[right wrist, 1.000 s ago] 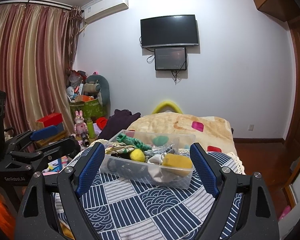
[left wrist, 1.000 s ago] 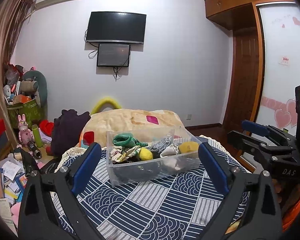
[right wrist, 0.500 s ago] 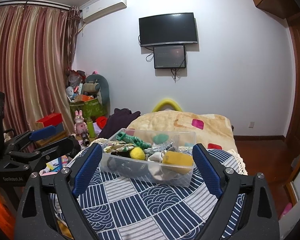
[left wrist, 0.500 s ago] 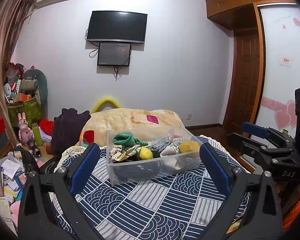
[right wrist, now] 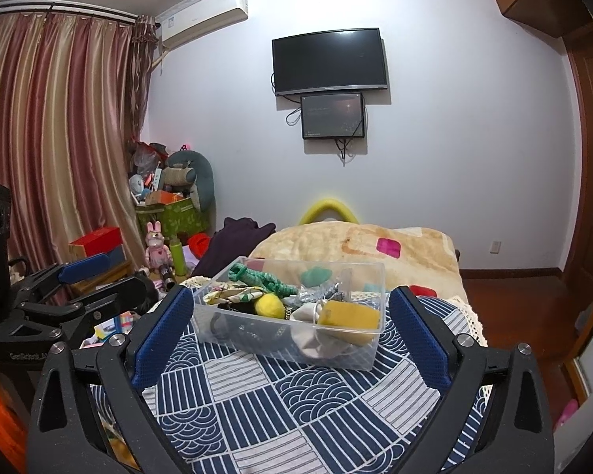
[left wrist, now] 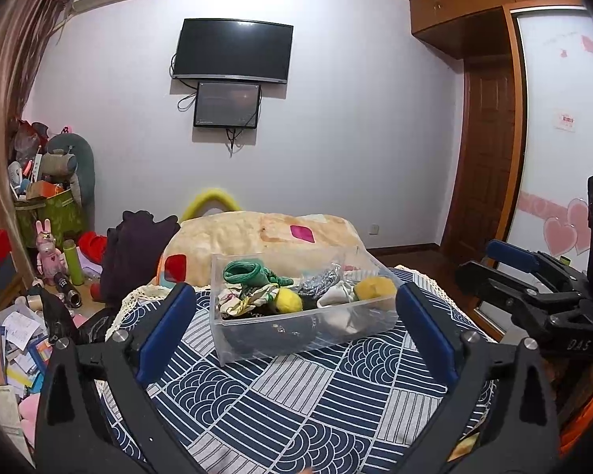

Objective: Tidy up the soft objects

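Note:
A clear plastic bin [left wrist: 308, 330] stands on a round table with a blue patterned cloth [left wrist: 296, 403]. It holds soft things: a green rope [left wrist: 243, 270], a yellow ball [left wrist: 289, 300], a yellow sponge [left wrist: 375, 286], silver and white fabric. My left gripper [left wrist: 294, 308] is open and empty, held back from the bin, jaws framing it. My right gripper [right wrist: 288, 312] is open and empty, likewise framing the bin [right wrist: 292, 343] from the near right. The sponge [right wrist: 350, 316] and ball [right wrist: 269, 305] show in the right wrist view.
A bed with a beige blanket [left wrist: 265, 237] lies behind the table. Clutter, toys and papers [left wrist: 16, 335] cover the floor at left. The right gripper [left wrist: 533, 296] shows at the right edge of the left wrist view; the left gripper [right wrist: 59, 296] at the left of the right wrist view.
Both grippers have drifted slightly, raising the view a little; the bin and its contents have not moved. Both jaws stay open.

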A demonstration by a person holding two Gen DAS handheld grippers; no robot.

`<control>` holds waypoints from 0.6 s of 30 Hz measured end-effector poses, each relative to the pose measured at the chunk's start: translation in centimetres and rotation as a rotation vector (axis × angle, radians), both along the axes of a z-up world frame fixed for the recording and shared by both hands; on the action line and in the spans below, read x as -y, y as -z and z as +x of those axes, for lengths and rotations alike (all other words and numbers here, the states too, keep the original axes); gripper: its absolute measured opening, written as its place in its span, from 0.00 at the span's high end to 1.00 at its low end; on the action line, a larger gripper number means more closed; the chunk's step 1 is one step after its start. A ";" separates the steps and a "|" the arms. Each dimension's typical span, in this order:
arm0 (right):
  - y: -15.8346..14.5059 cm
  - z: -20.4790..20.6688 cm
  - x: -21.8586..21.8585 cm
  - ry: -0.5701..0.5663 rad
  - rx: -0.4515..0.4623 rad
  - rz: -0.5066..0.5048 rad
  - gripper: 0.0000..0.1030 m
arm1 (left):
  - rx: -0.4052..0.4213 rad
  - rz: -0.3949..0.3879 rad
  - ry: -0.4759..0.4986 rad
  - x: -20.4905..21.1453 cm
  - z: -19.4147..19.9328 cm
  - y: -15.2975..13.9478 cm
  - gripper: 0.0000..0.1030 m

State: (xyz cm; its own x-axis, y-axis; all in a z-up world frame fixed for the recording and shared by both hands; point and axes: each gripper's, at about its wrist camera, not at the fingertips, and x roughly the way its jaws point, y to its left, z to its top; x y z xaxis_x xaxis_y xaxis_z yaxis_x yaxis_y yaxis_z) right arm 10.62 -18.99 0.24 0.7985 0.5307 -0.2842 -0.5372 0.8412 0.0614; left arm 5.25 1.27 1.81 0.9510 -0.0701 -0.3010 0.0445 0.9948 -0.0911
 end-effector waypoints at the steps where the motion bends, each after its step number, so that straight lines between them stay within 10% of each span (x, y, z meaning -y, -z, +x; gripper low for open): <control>1: 0.1 0.0 0.0 0.000 0.000 -0.001 0.04 | -0.002 0.002 0.003 0.1 0.0 0.0 0.01; 18: 0.0 0.0 -0.2 0.008 0.005 -0.005 0.00 | 0.002 0.009 0.013 0.6 -0.4 0.1 0.00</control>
